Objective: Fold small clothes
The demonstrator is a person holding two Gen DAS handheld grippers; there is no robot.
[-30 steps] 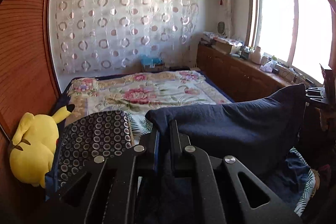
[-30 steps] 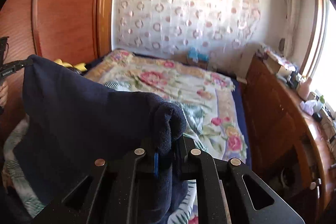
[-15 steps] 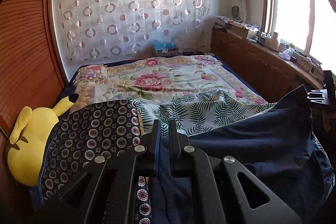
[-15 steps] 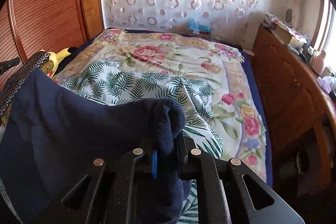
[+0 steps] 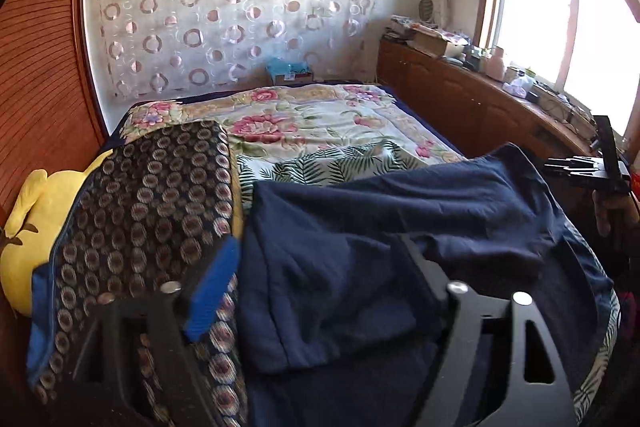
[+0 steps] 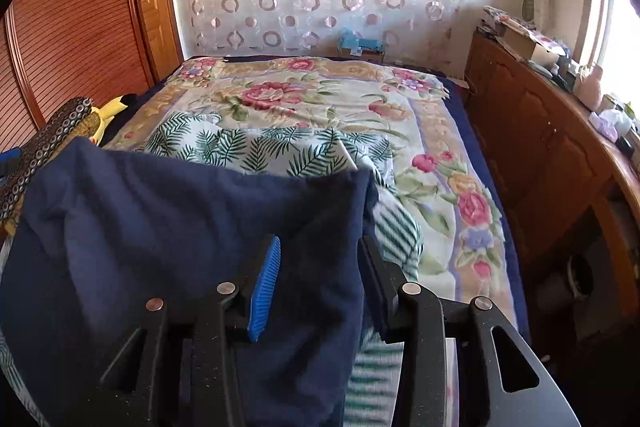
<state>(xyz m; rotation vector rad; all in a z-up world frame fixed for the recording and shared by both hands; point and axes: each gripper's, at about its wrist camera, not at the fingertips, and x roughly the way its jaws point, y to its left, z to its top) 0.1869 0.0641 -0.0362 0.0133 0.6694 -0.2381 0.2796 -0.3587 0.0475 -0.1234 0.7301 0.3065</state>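
A navy blue garment (image 5: 380, 227) lies folded over on the bed, on top of a fern-print cloth (image 5: 320, 167). My left gripper (image 5: 316, 247) hangs just over its near left edge with jaws opening wide. The cloth lies loose between them and the blue pad (image 5: 212, 291) is clear of it. In the right wrist view the navy garment (image 6: 180, 227) fills the near left. My right gripper (image 6: 320, 245) is at its right edge with jaws opening; the cloth edge sits between them, not pressed. The right gripper (image 5: 592, 167) also shows at the left wrist view's right edge.
A dark cloth with a ring pattern (image 5: 152, 207) lies left of the navy garment, beside a yellow plush toy (image 5: 44, 227). The floral blanket (image 6: 320, 95) covers the far bed. A wooden cabinet (image 6: 540, 147) with clutter runs along the right. Wooden wardrobe doors (image 6: 72, 39) stand on the left.
Both grippers came down with the navy garment, which now rests on the bed. Both pairs of jaws, shut on the cloth before, have parted and let it go.
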